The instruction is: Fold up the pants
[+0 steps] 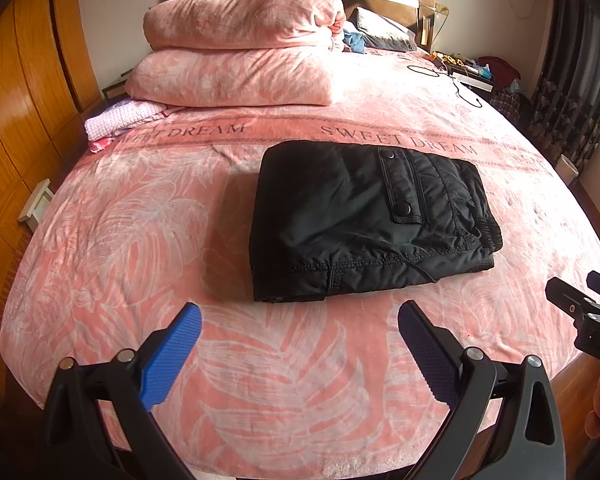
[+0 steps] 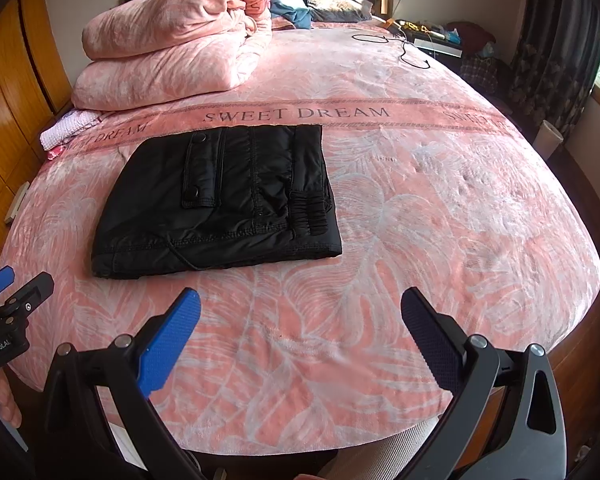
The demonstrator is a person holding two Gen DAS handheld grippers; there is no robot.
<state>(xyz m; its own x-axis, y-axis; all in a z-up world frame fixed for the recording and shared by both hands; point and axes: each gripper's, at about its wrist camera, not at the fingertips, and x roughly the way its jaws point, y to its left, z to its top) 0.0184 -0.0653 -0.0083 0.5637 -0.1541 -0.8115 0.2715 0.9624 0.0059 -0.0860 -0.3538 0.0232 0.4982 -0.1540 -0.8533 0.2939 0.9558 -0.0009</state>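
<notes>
The left gripper [image 1: 299, 334] and right gripper [image 2: 300, 320] hang over the near edge of the bed, blue-padded jaws spread wide, grasping nothing. Beyond them, black pants [image 1: 370, 218] lie folded into a compact rectangle on the pink leaf-print blanket [image 1: 148, 240], snap pocket up, just short of its "SWEET DREAM" band. A folded pink duvet [image 1: 240, 44] is stacked far left.

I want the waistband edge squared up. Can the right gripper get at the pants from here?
Probably yes. The right gripper is open and empty, and only bare bedspread lies between it and the folded black pants, whose elastic waistband faces its side.
</notes>
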